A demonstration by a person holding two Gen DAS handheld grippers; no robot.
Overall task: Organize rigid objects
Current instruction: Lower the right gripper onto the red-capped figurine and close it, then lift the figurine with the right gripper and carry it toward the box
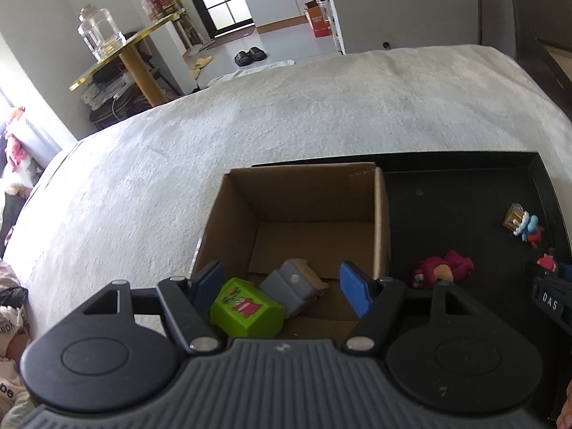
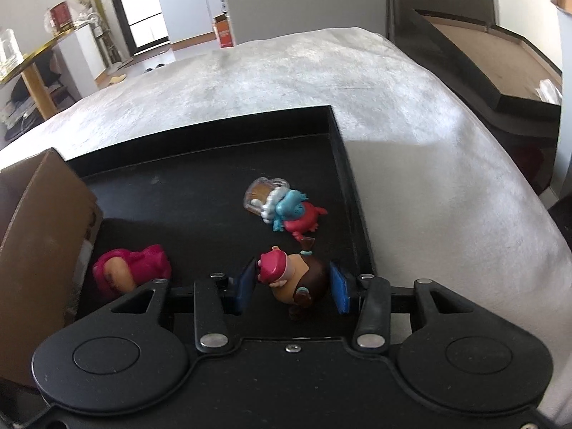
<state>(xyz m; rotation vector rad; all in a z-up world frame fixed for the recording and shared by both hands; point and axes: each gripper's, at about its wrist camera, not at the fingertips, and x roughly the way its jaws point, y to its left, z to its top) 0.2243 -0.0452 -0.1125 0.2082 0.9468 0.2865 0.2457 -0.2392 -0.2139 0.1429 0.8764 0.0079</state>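
An open cardboard box (image 1: 380,214) stands on a black tray (image 1: 464,193). A green toy block (image 1: 246,307) and a grey toy (image 1: 293,286) lie inside it. My left gripper (image 1: 280,286) is open above the box with nothing held. My right gripper (image 2: 291,286) is open around a small figurine with a red cap (image 2: 293,277) lying on the tray (image 2: 200,186); its fingers (image 2: 339,291) stand on either side of it. A pink plush-like figure (image 2: 132,268) and a blue-and-red figure with a clear piece (image 2: 286,207) lie on the tray too.
The tray sits on a pale grey fuzzy cover (image 1: 250,125). The box wall (image 2: 39,243) is at the left in the right wrist view. A gold side table with a glass jar (image 1: 100,32) stands far left. A dark bench (image 2: 482,57) is at the right.
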